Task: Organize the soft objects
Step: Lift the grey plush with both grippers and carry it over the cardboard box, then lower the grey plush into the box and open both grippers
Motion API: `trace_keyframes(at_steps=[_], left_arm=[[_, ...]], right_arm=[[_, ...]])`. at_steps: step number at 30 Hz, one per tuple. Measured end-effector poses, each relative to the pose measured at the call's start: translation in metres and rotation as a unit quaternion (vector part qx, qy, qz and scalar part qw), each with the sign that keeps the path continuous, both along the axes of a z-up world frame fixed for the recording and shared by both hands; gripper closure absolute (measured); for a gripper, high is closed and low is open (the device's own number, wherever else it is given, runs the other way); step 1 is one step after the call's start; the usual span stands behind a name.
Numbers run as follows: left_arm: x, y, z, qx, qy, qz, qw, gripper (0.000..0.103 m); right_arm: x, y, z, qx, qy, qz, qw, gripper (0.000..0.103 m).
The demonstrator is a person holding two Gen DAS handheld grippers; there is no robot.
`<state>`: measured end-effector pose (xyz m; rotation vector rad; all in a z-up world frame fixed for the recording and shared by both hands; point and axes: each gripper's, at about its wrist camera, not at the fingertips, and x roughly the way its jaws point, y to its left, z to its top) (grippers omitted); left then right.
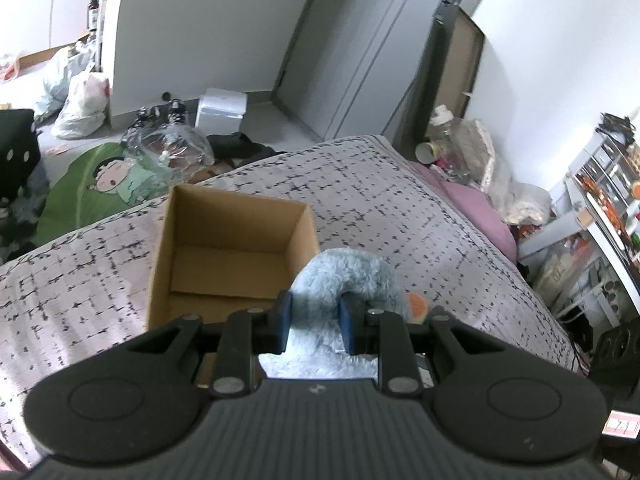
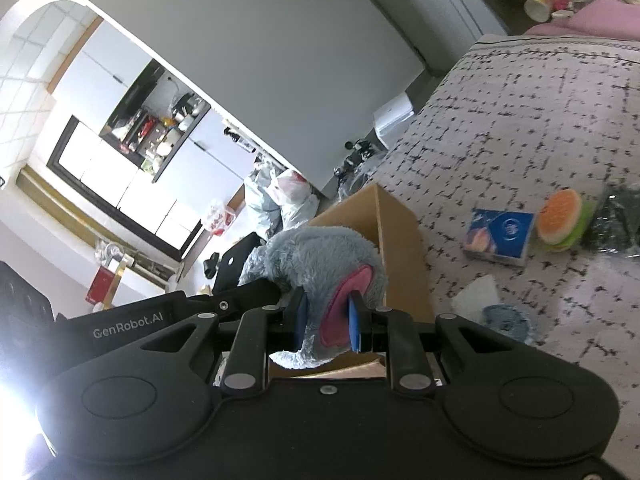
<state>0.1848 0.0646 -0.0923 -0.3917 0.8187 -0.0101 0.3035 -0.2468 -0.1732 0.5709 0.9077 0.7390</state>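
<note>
A fluffy grey-blue plush toy (image 1: 348,276) is held by both grippers at once. My left gripper (image 1: 316,318) is shut on a furry limb of it, just right of an open cardboard box (image 1: 224,256) that stands on the patterned bed cover (image 1: 420,216). In the right wrist view my right gripper (image 2: 327,322) is shut on the plush toy (image 2: 316,256) at its pink-lined ear, with the cardboard box (image 2: 396,248) right behind. The left gripper's black body (image 2: 224,304) shows at the left of the toy. The box looks empty inside.
On the bed cover to the right lie a blue packet (image 2: 500,236), a plush burger (image 2: 560,216), a dark bag (image 2: 616,220) and a blue knitted piece (image 2: 506,320). A cartoon-print green cushion (image 1: 104,184), plastic bags (image 1: 80,108) and a white bin (image 1: 222,108) crowd the floor beyond the bed.
</note>
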Motion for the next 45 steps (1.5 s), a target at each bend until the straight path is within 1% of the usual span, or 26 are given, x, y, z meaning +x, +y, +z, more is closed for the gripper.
trace_keyframes(at_steps=[5,7,14,16,22,26,30,32,34,38,39,41,42,45], left_arm=[[0.002,0.017,-0.008,-0.005,0.011,0.016,0.9998,0.081],[0.004,0.023,-0.013,-0.009,0.016,0.022,0.9996,0.081],[0.01,0.044,-0.029,-0.016,0.033,0.037,0.9986,0.083],[0.013,0.049,-0.034,-0.014,0.041,0.043,0.9981,0.083],[0.022,0.061,-0.049,-0.008,0.065,0.052,0.9965,0.083],[0.027,0.065,-0.054,0.008,0.078,0.053,0.9955,0.083],[0.029,0.071,-0.061,0.002,0.097,0.053,0.9939,0.083],[0.029,0.071,-0.063,0.004,0.103,0.051,0.9933,0.083],[0.029,0.071,-0.065,0.01,0.107,0.046,0.9931,0.083],[0.031,0.069,-0.064,0.053,0.107,0.03,0.9924,0.086],[0.032,0.071,-0.064,0.056,0.108,0.028,0.9921,0.09],[0.033,0.075,-0.063,0.053,0.111,0.026,0.992,0.09],[0.034,0.076,-0.062,0.059,0.109,0.026,0.9919,0.09],[0.037,0.072,-0.057,0.096,0.103,0.02,0.9899,0.09]], right_arm=[[0.001,0.018,-0.005,-0.006,0.007,0.007,1.0,0.082],[0.002,0.025,-0.008,-0.009,0.011,0.009,1.0,0.079],[0.005,0.045,-0.018,-0.024,0.026,0.019,0.999,0.077],[0.005,0.046,-0.019,-0.031,0.029,0.022,0.999,0.074],[0.006,0.046,-0.019,-0.042,0.033,0.026,0.998,0.072],[0.005,0.049,-0.019,-0.054,0.033,0.033,0.997,0.071],[0.002,0.051,-0.017,-0.062,0.031,0.039,0.997,0.07],[0.002,0.05,-0.015,-0.065,0.029,0.037,0.997,0.067],[0.001,0.048,-0.014,-0.071,0.028,0.031,0.997,0.06],[0.0,0.043,-0.011,-0.08,0.025,0.026,0.996,0.057],[-0.001,0.042,-0.01,-0.078,0.025,0.026,0.996,0.057],[-0.002,0.04,-0.008,-0.076,0.026,0.024,0.996,0.055],[-0.002,0.04,-0.006,-0.078,0.025,0.023,0.996,0.053],[-0.003,0.037,-0.002,-0.079,0.021,0.024,0.996,0.052]])
